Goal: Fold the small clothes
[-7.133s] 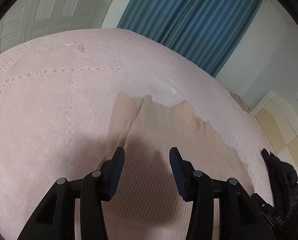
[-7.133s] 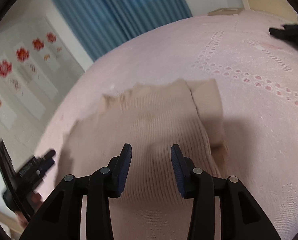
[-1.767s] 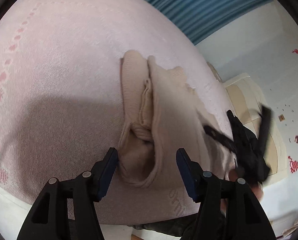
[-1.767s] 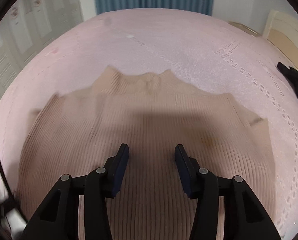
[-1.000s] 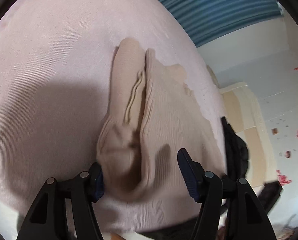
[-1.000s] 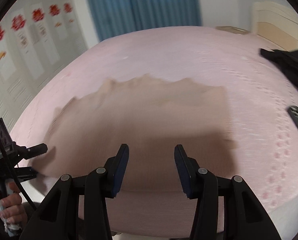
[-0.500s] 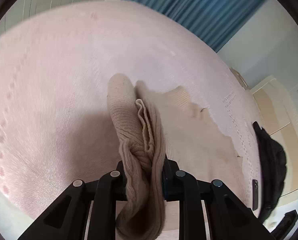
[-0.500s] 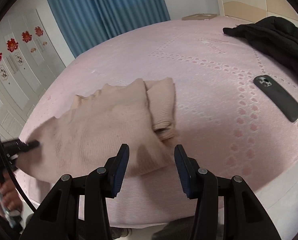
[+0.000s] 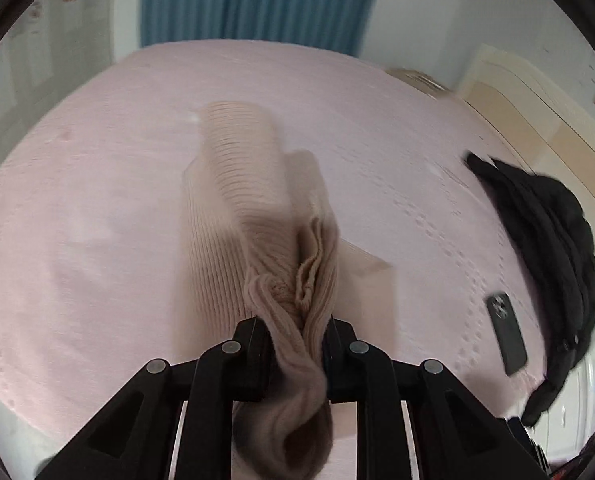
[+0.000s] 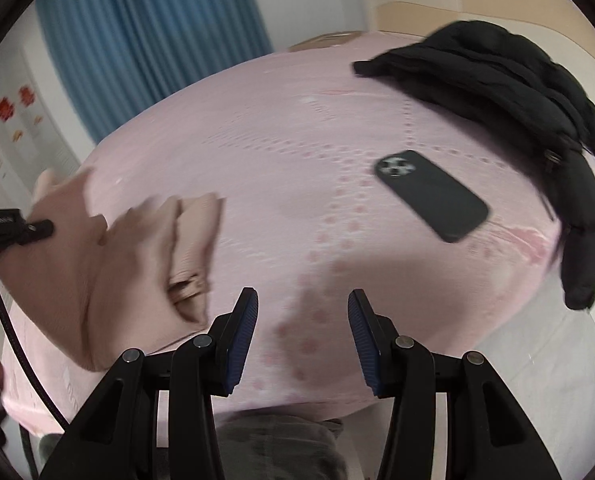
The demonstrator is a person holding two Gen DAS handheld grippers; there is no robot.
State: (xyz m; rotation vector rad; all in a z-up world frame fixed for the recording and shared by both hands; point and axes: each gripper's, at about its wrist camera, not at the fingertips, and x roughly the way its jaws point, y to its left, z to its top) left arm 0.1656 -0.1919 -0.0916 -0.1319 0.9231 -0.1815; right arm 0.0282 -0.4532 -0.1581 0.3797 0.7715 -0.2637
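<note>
Lifted since before, sweater (image 9: 253,216) bunches between left gripper (image 9: 293,344) fingers (image 9: 253,340).

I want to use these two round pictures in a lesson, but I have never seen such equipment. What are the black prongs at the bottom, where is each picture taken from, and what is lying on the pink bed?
There is no robot here: a person holds a hand-held claw in each hand, and each claw carries a wide-angle camera looking along its two fingers. One picture comes from the left claw, the other from the right claw.

The left claw is shut on a bunched part of a beige ribbed sweater and holds it up off the pink bedspread. Its jaws have just closed on the knit. The right claw is open and holds nothing.

Also on the bed lie a dark phone, back upward, and a black jacket.
</note>
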